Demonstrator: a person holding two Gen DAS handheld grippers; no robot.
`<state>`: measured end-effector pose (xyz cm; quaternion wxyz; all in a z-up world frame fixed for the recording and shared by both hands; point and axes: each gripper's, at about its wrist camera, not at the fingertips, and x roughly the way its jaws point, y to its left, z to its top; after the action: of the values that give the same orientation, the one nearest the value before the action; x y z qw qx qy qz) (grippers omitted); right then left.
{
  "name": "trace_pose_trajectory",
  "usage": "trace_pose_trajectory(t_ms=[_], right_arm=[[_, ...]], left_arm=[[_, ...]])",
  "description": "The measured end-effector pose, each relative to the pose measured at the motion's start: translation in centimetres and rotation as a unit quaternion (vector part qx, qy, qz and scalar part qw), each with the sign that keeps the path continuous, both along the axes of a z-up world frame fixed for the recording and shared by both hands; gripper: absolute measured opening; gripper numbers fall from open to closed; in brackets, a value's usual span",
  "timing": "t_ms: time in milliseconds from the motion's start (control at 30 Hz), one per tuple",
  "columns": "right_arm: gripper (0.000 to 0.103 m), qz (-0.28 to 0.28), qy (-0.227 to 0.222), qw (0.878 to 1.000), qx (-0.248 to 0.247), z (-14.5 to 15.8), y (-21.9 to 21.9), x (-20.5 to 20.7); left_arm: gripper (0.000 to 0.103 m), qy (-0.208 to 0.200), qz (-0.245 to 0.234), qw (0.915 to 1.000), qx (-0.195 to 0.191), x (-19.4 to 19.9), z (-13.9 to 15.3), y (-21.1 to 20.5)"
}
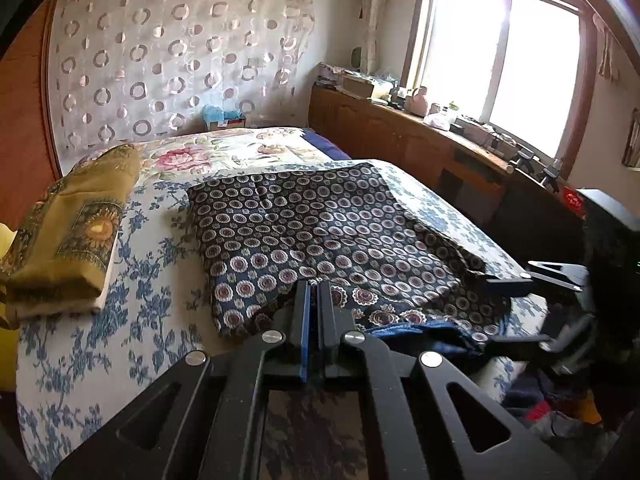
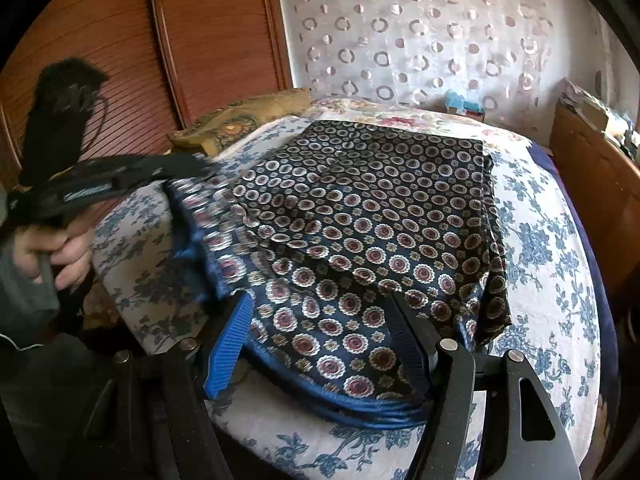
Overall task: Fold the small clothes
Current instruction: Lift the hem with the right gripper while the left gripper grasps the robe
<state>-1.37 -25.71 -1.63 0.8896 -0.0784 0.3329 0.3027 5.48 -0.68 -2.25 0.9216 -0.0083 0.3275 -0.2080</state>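
Nearest you, your left gripper (image 1: 314, 292) has its jaws pressed together on the near hem of the patterned garment (image 1: 320, 232), a pinch of dark cloth bunched up at the tips; from the right wrist view it shows blurred at the left, with your hand (image 2: 56, 252) around the handle and the near-left corner of the cloth lifting off the bed. Your right gripper (image 2: 324, 320) stands spread wide, one blue pad (image 2: 230, 344) on either side of the garment's near edge, and I cannot tell whether either pad touches the cloth; nothing looks pinched there yet. The garment lies in the middle of the bed (image 1: 100, 344), spread mostly flat on the blue-flowered sheet, with a blue trim (image 2: 360, 408) along its near edge. I judge it thin, soft and light, likely a little slippery, so it will droop and slide rather than hold a crease; take it at the two near corners on the trimmed hem, where the cloth is doubled and gives more grip. Further off on the left lies a folded ochre cloth (image 1: 68, 236), well apart from the garment. Beyond it, at the far end, hangs a pale curtain (image 1: 180, 56) with ring shapes.
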Motion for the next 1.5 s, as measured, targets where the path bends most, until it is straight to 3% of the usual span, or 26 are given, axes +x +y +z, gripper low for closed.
trace_pose_trajectory(t_ms=[233,600,700,733,767,833,867,1167,1500], right_arm=[[0.07,0.016,0.0,1.0,-0.005,0.4,0.1,-0.9],[0.07,-0.014,0.032,0.998,-0.044,-1.8,-0.4,2.5],[0.055,-0.012,0.03,0.999,-0.043,-1.8,-0.3,3.5],[0.044,-0.012,0.03,0.999,-0.04,-1.7,-0.3,3.8],[0.025,-0.011,0.03,0.999,-0.036,-1.8,-0.4,4.2],[0.009,-0.006,0.023,0.999,-0.03,-1.9,-0.5,5.0],[0.006,-0.006,0.016,1.0,-0.024,-1.6,-0.5,5.4],[0.005,-0.006,-0.03,1.0,0.005,2.6,-0.8,9.9],[0.005,0.001,-0.038,0.999,0.001,3.4,0.1,15.9]], left_arm=[[0.003,0.003,0.014,0.9999,-0.001,1.3,-0.4,0.2],[0.003,0.003,0.024,0.9997,0.0,2.9,-0.4,0.7],[0.003,0.001,0.026,0.9997,0.001,3.6,-0.2,0.9],[0.003,-0.001,0.027,0.9996,0.002,3.8,-0.1,0.9],[0.003,-0.003,0.027,0.9996,0.004,4.0,0.0,1.0],[0.003,-0.007,0.03,0.9995,0.006,4.5,0.3,1.1],[0.003,-0.008,0.033,0.9994,0.007,4.8,0.4,1.2],[0.003,-0.019,0.054,0.9983,0.009,7.5,1.9,2.1],[0.003,-0.007,0.068,0.9976,0.012,12.2,1.6,2.8]])
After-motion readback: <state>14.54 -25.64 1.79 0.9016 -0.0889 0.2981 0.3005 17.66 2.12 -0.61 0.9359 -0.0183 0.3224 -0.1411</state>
